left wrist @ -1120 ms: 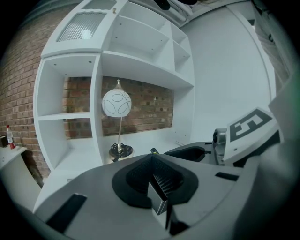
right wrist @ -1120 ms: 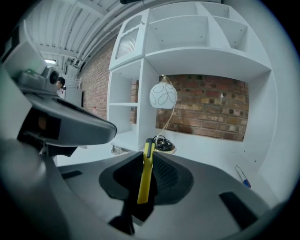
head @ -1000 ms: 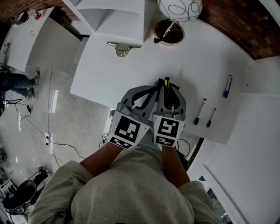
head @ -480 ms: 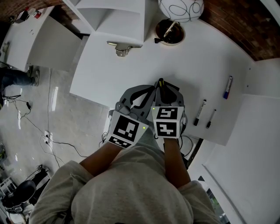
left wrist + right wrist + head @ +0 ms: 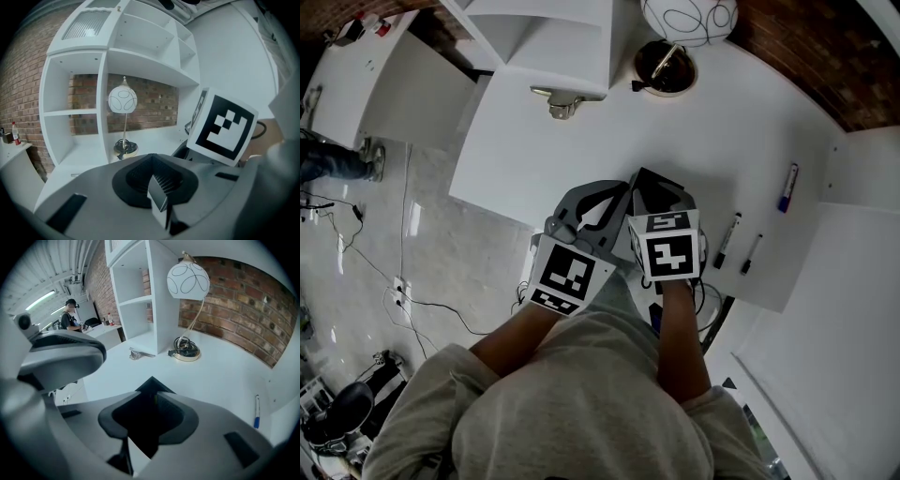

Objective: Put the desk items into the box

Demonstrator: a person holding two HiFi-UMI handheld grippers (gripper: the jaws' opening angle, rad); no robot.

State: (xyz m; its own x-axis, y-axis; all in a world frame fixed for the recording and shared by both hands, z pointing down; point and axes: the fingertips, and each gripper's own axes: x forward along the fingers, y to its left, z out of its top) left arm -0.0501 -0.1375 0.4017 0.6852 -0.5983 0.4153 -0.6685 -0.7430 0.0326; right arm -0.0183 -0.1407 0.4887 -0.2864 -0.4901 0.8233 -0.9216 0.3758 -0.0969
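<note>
My left claw (image 5: 623, 192) and right claw (image 5: 652, 183) are grey. Behind each sits a black-and-white marker cube (image 5: 570, 275). My shirt (image 5: 581, 403) is pale grey.

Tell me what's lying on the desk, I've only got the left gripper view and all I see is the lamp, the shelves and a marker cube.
Observer: In the head view, a marker with a blue end lies near the right end of the desk.
Operator: Anything else near it?
Observer: Yes, a black pen and a thinner pen lie side by side, apart from it, nearer the desk's front edge.
Operator: Is anyone else around?
Observer: The right gripper view shows a bystander at a side table beyond the shelves.
</note>
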